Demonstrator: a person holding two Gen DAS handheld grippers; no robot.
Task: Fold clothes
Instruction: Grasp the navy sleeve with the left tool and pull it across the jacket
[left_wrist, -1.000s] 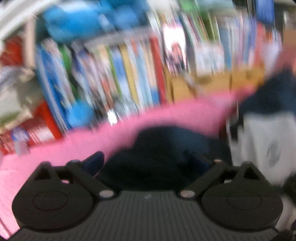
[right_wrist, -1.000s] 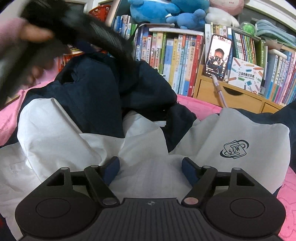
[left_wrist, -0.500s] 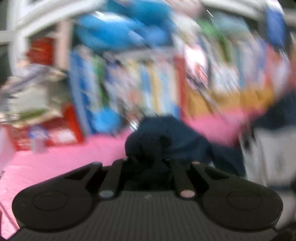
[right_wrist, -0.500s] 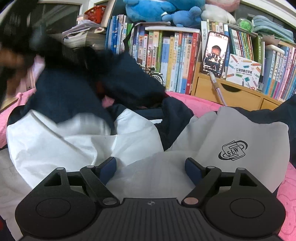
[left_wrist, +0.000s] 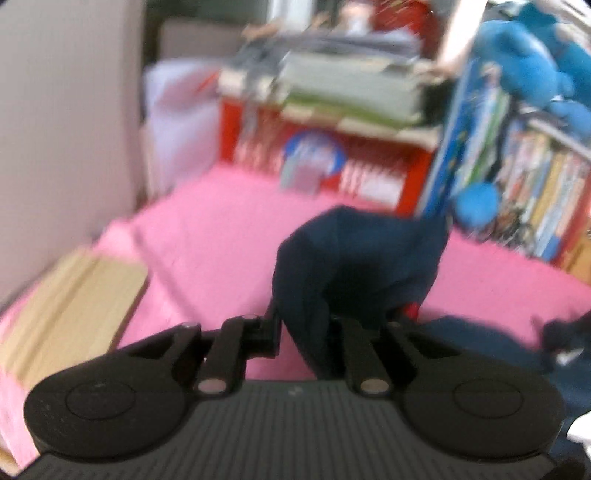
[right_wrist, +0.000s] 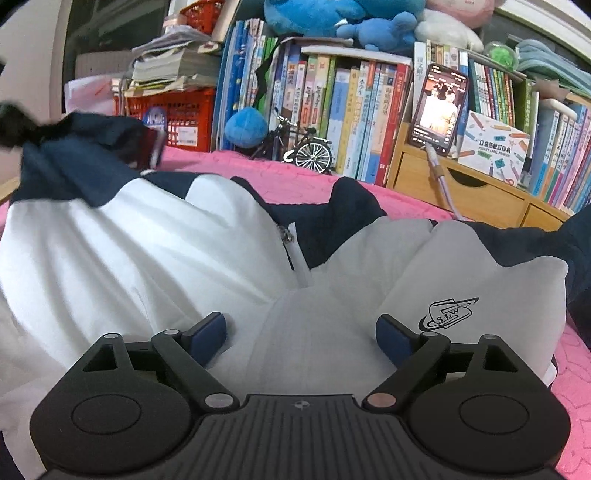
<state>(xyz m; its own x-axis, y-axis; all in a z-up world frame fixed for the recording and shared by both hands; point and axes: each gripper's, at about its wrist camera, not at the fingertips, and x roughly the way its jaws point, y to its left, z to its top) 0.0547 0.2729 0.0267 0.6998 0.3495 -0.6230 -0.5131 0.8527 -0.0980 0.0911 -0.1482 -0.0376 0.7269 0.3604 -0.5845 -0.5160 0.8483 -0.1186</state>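
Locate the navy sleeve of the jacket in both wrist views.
Left wrist: navy sleeve at centre, pinched in the left gripper, lifted over the pink cover.
Right wrist: navy sleeve at far left, stretched off the white jacket body.
Shared landmark: red crate.

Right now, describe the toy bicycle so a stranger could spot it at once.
Find the bookshelf behind the pink bedspread. At the foot of its upright books, right of a fuzzy blue ball, stands the toy bicycle. It is the only thin black wire-framed thing there, with a spoked wheel and white tyre.
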